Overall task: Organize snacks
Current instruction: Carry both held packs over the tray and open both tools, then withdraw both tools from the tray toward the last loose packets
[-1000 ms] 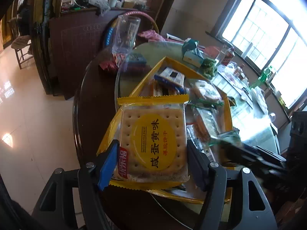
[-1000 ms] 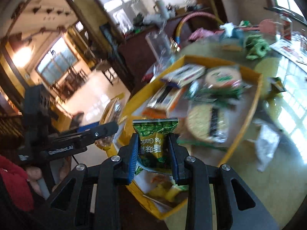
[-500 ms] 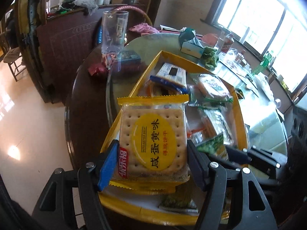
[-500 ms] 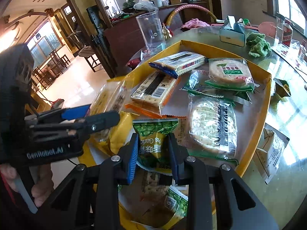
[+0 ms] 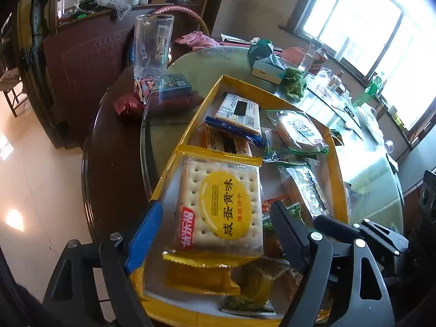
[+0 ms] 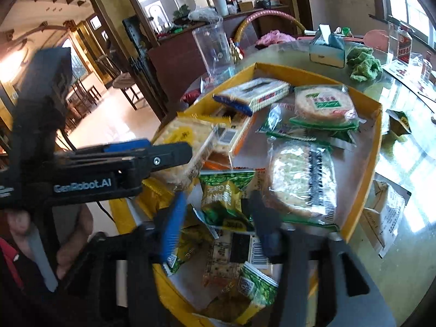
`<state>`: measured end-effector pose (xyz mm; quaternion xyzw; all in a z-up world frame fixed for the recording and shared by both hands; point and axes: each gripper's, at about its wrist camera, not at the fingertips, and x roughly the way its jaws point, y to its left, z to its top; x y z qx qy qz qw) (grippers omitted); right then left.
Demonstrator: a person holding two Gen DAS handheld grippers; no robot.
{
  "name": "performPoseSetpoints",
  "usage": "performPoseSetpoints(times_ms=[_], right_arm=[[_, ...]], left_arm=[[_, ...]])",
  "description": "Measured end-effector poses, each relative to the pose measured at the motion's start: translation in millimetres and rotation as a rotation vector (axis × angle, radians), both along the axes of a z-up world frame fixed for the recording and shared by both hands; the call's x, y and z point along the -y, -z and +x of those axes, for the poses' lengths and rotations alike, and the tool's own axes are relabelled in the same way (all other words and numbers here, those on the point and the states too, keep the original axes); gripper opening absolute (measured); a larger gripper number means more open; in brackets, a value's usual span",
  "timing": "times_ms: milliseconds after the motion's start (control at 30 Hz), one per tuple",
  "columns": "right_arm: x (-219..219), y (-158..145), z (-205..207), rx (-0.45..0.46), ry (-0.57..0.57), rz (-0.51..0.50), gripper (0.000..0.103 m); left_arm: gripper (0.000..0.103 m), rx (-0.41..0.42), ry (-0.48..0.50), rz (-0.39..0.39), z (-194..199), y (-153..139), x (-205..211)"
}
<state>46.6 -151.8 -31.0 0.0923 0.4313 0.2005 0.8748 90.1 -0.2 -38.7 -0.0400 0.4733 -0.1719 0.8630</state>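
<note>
A yellow cardboard tray (image 5: 335,160) on the glass table holds several snack packets. My left gripper (image 5: 215,231) has opened; the yellow cracker pack (image 5: 220,204) lies between its spread fingers on other packets at the tray's near end. In the right wrist view the left gripper (image 6: 169,150) reaches over the tray (image 6: 377,136) beside that cracker pack (image 6: 185,136). My right gripper (image 6: 215,223) has opened too; the green garlic snack packet (image 6: 220,199) lies between its fingers on the tray's snacks.
A tall clear glass (image 5: 152,45) stands left of the tray beside a dark box (image 5: 174,83) and red packet (image 5: 128,105). A tissue box (image 5: 265,64), green cloth (image 5: 294,81) and bottles lie beyond. A loose wrapper (image 6: 387,218) lies right of the tray.
Both grippers moved forward over the tray and opened. The cracker pack and the green packet, gripped before, now rest on the snacks in the tray.
</note>
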Motion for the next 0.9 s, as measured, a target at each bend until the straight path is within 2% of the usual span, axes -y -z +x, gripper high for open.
performPoseSetpoints(times_ms=[100,167,233,333,400,467,533,600,833,900], right_arm=[[15.7,-10.8,-11.6,0.015,0.008,0.050,0.057],[33.9,-19.5,-22.5,0.028,0.019,0.089,0.061],[62.5,-27.8,-34.1,0.046,0.058,0.129,0.073],[112.3,-36.5,-48.2,0.060,0.141,0.165,0.076],[146.7,-38.2,-55.2,0.062,0.208,0.183,0.078],[184.0,-35.8,-61.9,0.061,0.303,0.190,0.079],[215.0,-30.8,-65.0,0.051,0.365,0.219,0.079],[244.4,-23.3,-64.1,0.033,0.424,0.264,0.079],[306.2,9.2,-54.7,0.031,0.509,0.424,0.079],[313.5,16.0,-56.5,0.035,0.531,0.438,0.079]], left_arm=[[0.081,0.084,-0.061,-0.045,-16.5,-17.8,-9.8],[0.081,0.122,-0.063,-0.070,-32.0,-30.2,-8.2],[0.081,0.151,-0.035,-0.082,-48.7,-38.5,4.8],[0.081,0.178,0.038,-0.085,-66.8,-49.0,30.9],[0.081,0.162,0.102,-0.087,-73.2,-51.3,54.7],[0.081,0.162,0.177,-0.052,-78.2,-51.3,84.8],[0.081,0.154,0.209,0.009,-77.0,-48.1,110.5],[0.081,0.132,0.238,0.036,-72.1,-44.2,135.6],[0.080,0.029,0.385,0.205,-31.6,-13.7,224.1],[0.077,-0.002,0.388,0.262,-20.4,-3.8,240.4]])
